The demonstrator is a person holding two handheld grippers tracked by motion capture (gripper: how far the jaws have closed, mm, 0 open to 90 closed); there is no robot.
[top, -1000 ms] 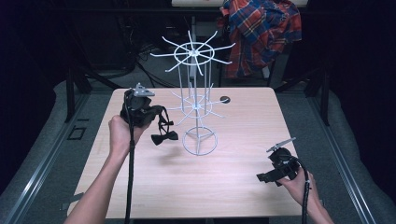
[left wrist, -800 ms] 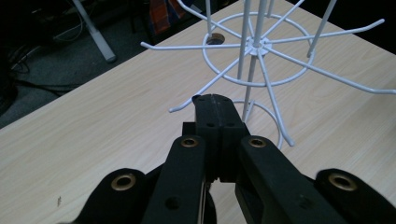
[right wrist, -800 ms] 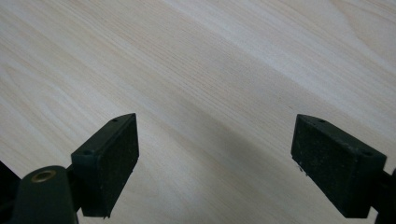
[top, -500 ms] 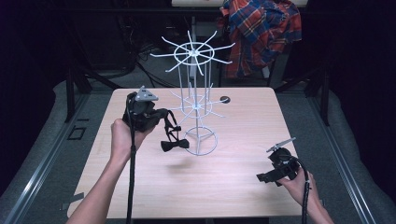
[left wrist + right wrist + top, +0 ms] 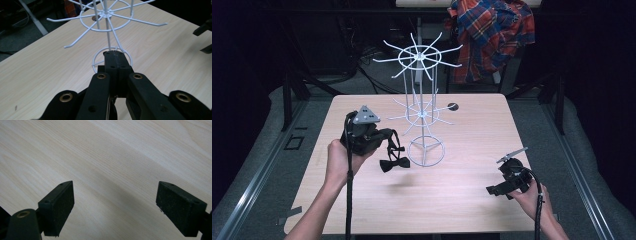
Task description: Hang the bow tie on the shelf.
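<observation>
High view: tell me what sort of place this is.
Probably a lab or studio set up for recording. A lone wooden table stands in a dark room, cables trail behind it, a white wire display rack stands on it, and a plaid shirt hangs behind.

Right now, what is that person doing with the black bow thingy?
A person holds a gripper in each hand at a wooden table. The left gripper is shut on the strap of a black bow tie, which dangles above the table beside the base of a white wire rack. The right gripper is open and holds nothing, low over the table's near right corner.
</observation>
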